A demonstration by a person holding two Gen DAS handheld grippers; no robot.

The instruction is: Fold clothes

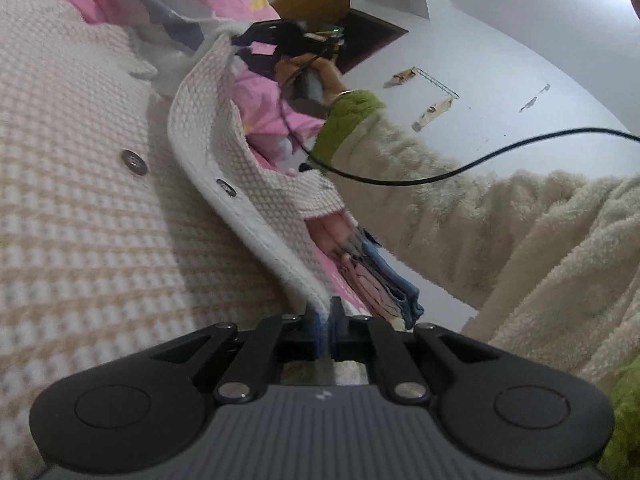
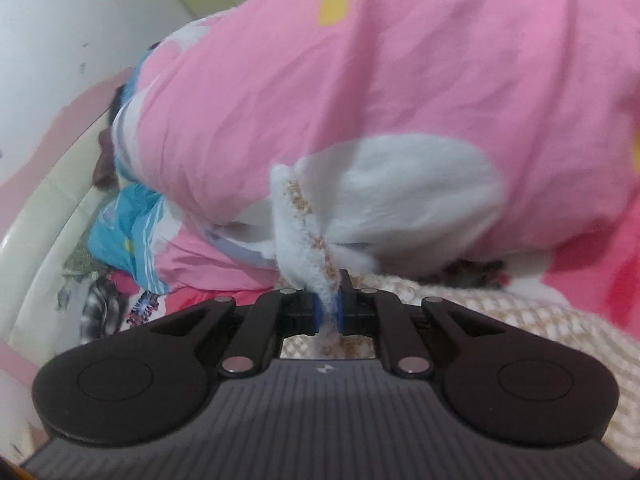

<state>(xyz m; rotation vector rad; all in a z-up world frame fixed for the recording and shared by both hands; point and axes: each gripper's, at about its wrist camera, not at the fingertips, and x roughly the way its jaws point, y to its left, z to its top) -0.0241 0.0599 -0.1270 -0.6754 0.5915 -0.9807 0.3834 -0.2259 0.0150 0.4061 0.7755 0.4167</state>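
Cream-and-beige waffle-knit buttoned jacket (image 1: 100,208): spread on pink floral quilt (image 2: 360,80). Left gripper (image 1: 324,320): clamped on its white-edged front panel, lifted. Right gripper (image 2: 329,304): pinching the fleecy collar edge, beside quilt.

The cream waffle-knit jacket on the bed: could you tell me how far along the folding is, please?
Done: the cream jacket lies spread on the pink duvet. In hand: the left gripper and right gripper are each shut on its front edge, which stands lifted, the snap showing. Left: laying that panel across and completing every further fold; no finished fold shows yet.
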